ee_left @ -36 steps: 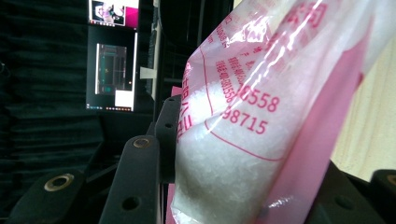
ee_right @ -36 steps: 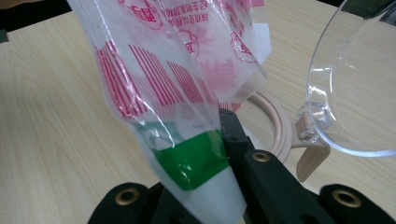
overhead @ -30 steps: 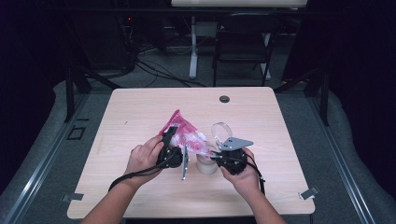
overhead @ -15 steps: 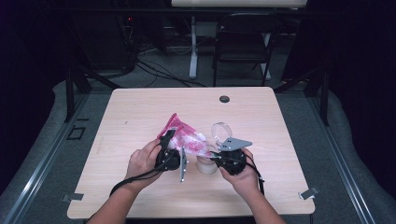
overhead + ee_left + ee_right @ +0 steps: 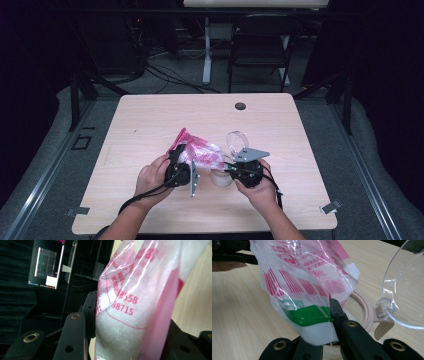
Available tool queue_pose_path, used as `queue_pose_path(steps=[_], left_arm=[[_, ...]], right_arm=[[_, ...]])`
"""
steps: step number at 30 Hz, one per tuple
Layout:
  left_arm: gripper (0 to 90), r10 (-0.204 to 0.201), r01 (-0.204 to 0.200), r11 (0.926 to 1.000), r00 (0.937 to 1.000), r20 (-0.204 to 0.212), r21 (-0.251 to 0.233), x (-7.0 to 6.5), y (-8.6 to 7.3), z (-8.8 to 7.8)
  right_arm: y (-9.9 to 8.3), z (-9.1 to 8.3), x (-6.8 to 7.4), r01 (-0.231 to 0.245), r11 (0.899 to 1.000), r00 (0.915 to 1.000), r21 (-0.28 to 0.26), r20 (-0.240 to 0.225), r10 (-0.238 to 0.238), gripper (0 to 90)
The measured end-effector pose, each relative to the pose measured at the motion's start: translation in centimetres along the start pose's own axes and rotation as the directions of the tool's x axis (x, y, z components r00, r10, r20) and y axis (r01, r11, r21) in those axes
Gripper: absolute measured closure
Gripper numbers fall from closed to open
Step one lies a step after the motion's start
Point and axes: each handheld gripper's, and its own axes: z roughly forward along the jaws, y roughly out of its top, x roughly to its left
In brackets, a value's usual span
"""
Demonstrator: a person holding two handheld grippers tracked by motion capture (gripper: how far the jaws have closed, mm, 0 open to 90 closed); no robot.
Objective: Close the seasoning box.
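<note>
The room around is dark, with a folding chair (image 5: 260, 47) and cables on the floor behind a light wooden table (image 5: 150, 120). Near the front edge of the table, about in its middle, a person holds two grippers toward each other. The left gripper (image 5: 125, 322) has its jaws part way closed on the body of a pink and white plastic bag (image 5: 140, 305) with white grains inside; the pads press on the bag from both sides. The right gripper (image 5: 329, 320) has its jaws fully closed on the lower corner of the same bag (image 5: 304, 280), where a green stripe is printed. So the bag hangs between the two tools, above the table and just over a small beige container (image 5: 221, 176) whose clear hinged lid (image 5: 407, 287) stands open. In my judgement the person wants to open the bag or to pour its content into the container. The risk is that the thin film tears at a wrong place if both hands pull too strongly, and the grains then fall on the table beside the rim. The bag could also slip from the right jaws, because they hold only a small corner of smooth plastic. The light container may tip if the bag or a jaw pushes against its lid.
</note>
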Motion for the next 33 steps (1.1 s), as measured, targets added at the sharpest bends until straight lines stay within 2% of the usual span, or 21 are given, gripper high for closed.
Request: queue_pose_path(steps=[1, 6, 12, 18, 25, 27, 33], left_arm=[[63.1, 0.007, -0.007, 1.0, 1.0, 0.001, -0.001, 0.0, 0.0, 0.1], [63.1, -0.011, 0.011, 0.9999, 0.9998, 0.015, -0.001, -0.4, -0.2, 0.1], [63.5, -0.038, 0.038, 0.9993, 0.9977, 0.056, 0.004, -0.6, -0.5, 0.2], [64.5, -0.083, 0.083, 0.9965, 0.9921, 0.094, 0.006, -0.8, -0.7, 0.4], [66.6, -0.142, 0.14, 0.9898, 0.9796, 0.142, 0.023, -1.1, -1.1, 0.6], [67.3, -0.149, 0.146, 0.9889, 0.977, 0.153, 0.029, -1.2, -1.2, 0.7], [68.2, -0.207, 0.205, 0.9782, 0.9595, 0.191, 0.031, -1.4, -1.5, 1.0]], right_arm=[[0.0, 0.0, 0.0, 0.0, 1.0, 1.0, -0.001, -0.001, 0.0, 90.0], [0.0, 0.1, 0.1, -0.001, 1.0, 1.0, -0.006, 0.0, 0.001, 90.0], [0.1, 0.0, 0.3, 0.001, 1.0, 1.0, -0.013, -0.001, -0.001, 90.0], [0.3, -0.2, 0.3, 0.002, 1.0, 1.0, -0.028, 0.0, -0.002, 89.8], [0.7, -0.2, 0.5, 0.015, 0.999, 0.9999, -0.048, 0.002, -0.015, 89.8], [0.8, -0.2, 0.5, 0.016, 0.998, 0.9999, -0.058, -0.002, -0.016, 89.7], [1.5, -0.3, 0.8, 0.025, 0.997, 0.9996, -0.079, -0.008, -0.026, 89.7]])
